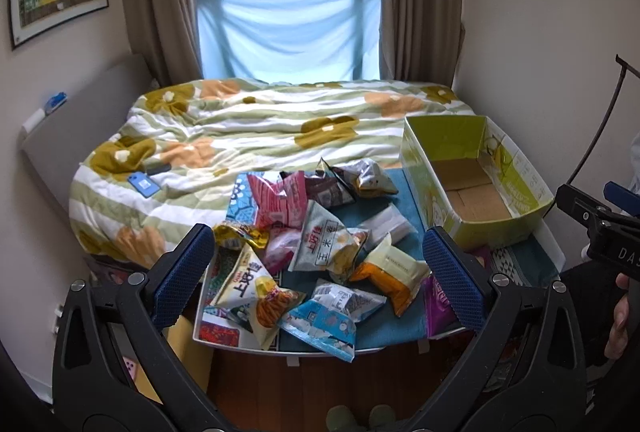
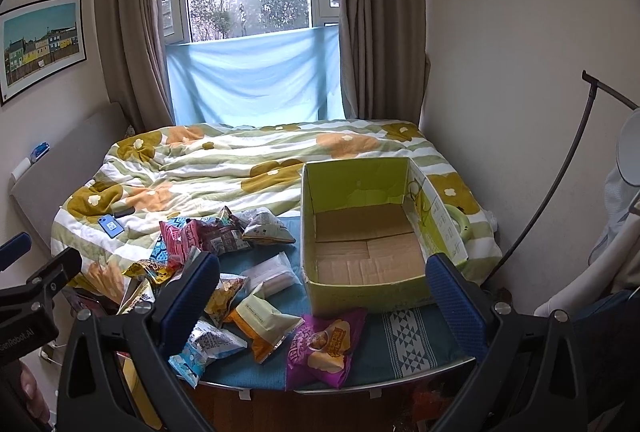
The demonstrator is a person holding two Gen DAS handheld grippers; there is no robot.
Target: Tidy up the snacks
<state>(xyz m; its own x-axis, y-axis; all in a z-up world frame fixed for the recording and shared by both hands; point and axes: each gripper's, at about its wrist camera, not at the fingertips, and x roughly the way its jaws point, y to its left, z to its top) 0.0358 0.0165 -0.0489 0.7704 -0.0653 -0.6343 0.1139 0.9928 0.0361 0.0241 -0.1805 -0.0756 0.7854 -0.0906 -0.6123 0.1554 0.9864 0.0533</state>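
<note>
Filling most of the room is a bed (image 1: 256,119) under a flowered quilt; at its foot a blue-clothed table (image 2: 400,336) carries a green cardboard box (image 2: 360,232), bare inside, beside a heap of snack bags (image 1: 312,248); a purple bag (image 2: 324,344) lies just before the box; left gripper (image 1: 320,260) and right gripper (image 2: 324,292) both gape wide, holding nothing.

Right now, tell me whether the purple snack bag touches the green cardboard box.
Touching, or overlapping: in the right wrist view, the purple snack bag has its top corner against the front wall of the green cardboard box, with no blue cloth visible between them.
</note>
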